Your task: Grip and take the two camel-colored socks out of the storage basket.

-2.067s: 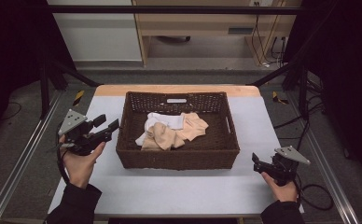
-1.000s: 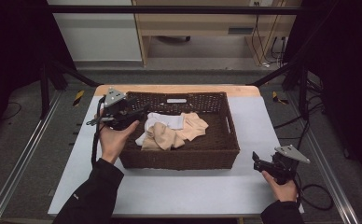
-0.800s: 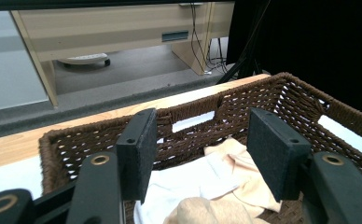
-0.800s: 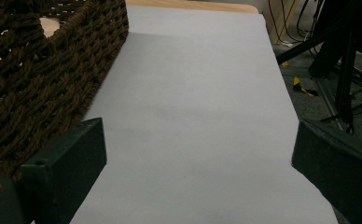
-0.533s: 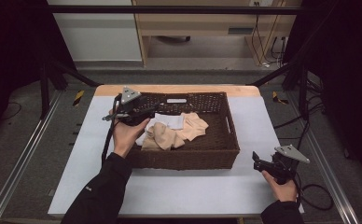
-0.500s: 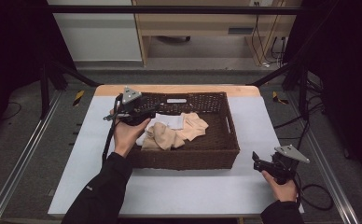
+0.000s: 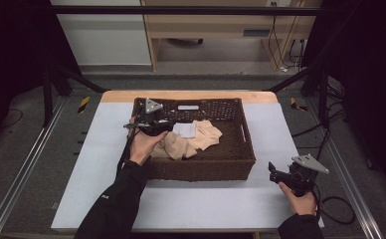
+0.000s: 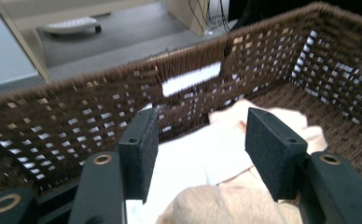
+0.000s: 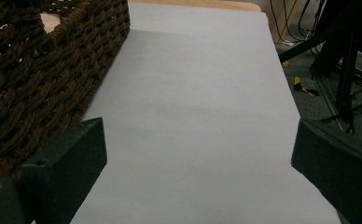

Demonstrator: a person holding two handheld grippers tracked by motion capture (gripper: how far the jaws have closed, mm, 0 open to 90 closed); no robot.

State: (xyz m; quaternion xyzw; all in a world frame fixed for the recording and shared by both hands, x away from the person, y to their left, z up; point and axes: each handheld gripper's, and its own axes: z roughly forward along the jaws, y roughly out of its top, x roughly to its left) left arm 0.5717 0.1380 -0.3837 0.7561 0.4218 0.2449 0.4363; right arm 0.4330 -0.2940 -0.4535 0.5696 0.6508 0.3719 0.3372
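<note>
Here, the left tongs (image 8: 200, 154) are hovering wide open inside the wicker basket (image 7: 231, 162), just above the white cloth (image 8: 188, 161) and beige cloth (image 8: 226, 203), gripping nothing. The right tongs (image 7: 276, 172) are resting open over the bare surface (image 9: 198, 116). The beige cloth's near end is running out of frame.

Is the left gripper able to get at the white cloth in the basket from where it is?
Probably yes: the left gripper is inside the basket, jaws open over the white cloth, nothing between.
</note>
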